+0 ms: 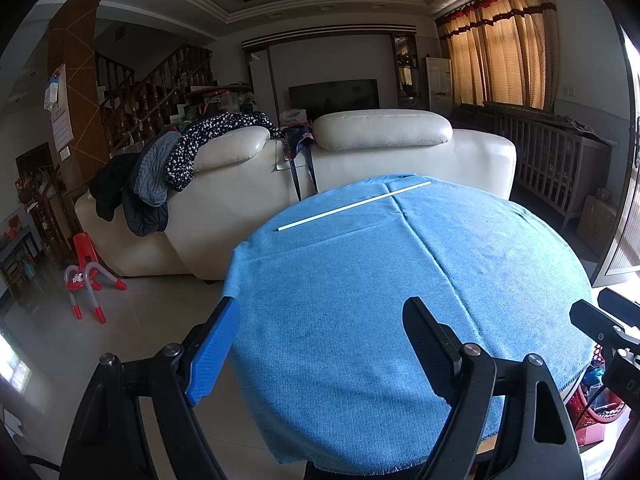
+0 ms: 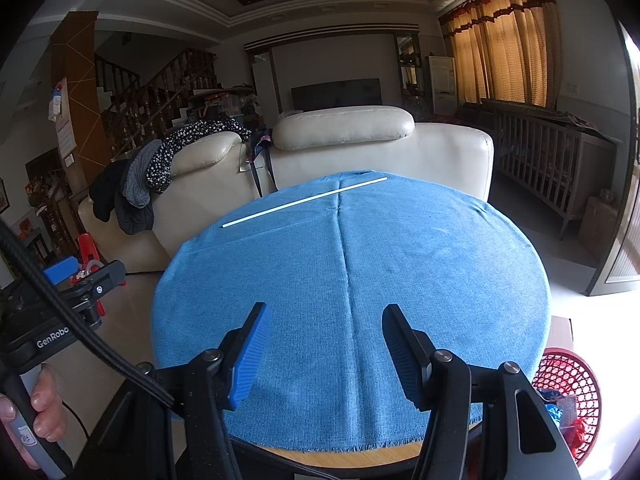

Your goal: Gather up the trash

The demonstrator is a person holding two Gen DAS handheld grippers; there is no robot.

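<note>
A round table under a blue cloth (image 1: 360, 300) (image 2: 400, 264) fills both views. A long thin white stick (image 1: 354, 205) (image 2: 305, 202) lies on its far part. A red mesh basket (image 2: 572, 376) holding wrappers stands low at the table's right; a part of it shows in the left wrist view (image 1: 588, 408). My left gripper (image 1: 320, 344) is open and empty over the table's near left edge. My right gripper (image 2: 326, 350) is open and empty over the near edge. The left gripper also shows at the left of the right wrist view (image 2: 86, 276).
A cream leather sofa (image 1: 360, 152) (image 2: 360, 148) with clothes draped over it stands behind the table. A red child's chair (image 1: 86, 276) stands on the tiled floor at left. A wooden crib (image 2: 560, 160) stands at the right wall.
</note>
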